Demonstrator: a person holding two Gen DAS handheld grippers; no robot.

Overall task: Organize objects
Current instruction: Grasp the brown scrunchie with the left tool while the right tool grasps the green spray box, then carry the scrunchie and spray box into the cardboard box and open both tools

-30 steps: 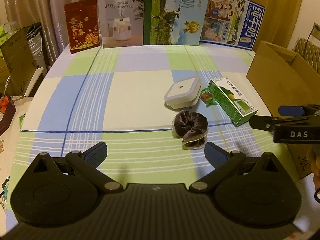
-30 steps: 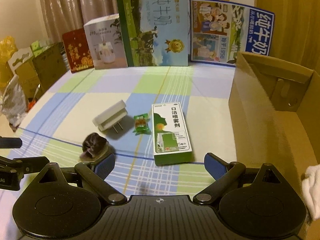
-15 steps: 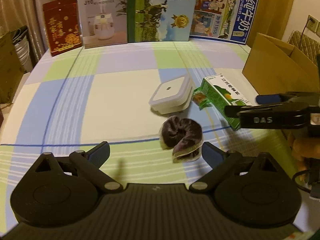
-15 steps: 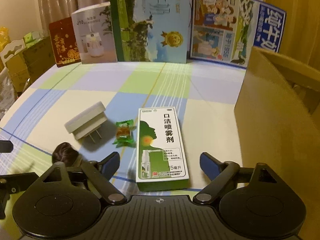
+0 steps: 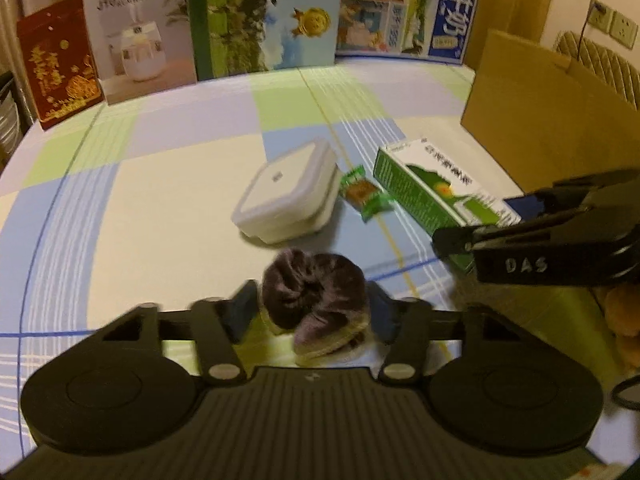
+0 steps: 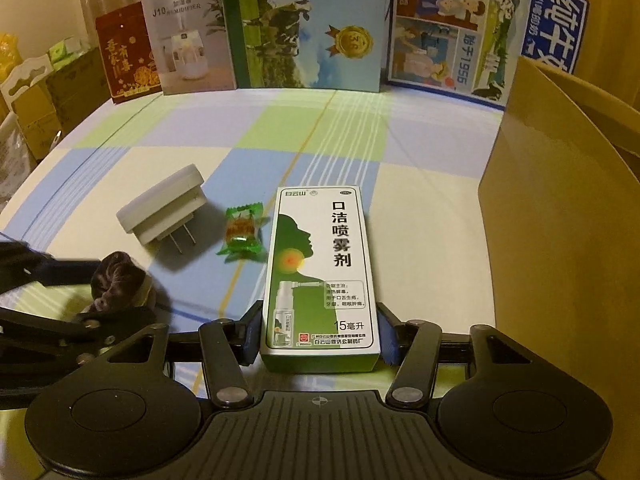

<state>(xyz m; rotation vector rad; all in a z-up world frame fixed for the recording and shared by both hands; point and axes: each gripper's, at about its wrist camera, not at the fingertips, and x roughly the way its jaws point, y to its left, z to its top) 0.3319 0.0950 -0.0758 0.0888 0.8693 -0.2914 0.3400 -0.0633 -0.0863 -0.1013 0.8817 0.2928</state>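
On the checked counter [image 6: 328, 136], the right tool [image 6: 318, 336] pinches the spray box [image 6: 322, 272], long axis toward 12 o'clock, while the left tool [image 5: 310, 314] brackets the scrunchie [image 5: 316, 294], contact unclear.

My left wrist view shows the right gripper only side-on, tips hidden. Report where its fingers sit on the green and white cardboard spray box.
Observer: The right gripper straddles the near end of the green and white cardboard spray box, with its pads against both long sides.
Operator: Now describe the hidden side of the white square plastic adapter.
Observer: The white square plastic adapter has two metal prongs sticking out towards the right gripper. It lies tilted on them.
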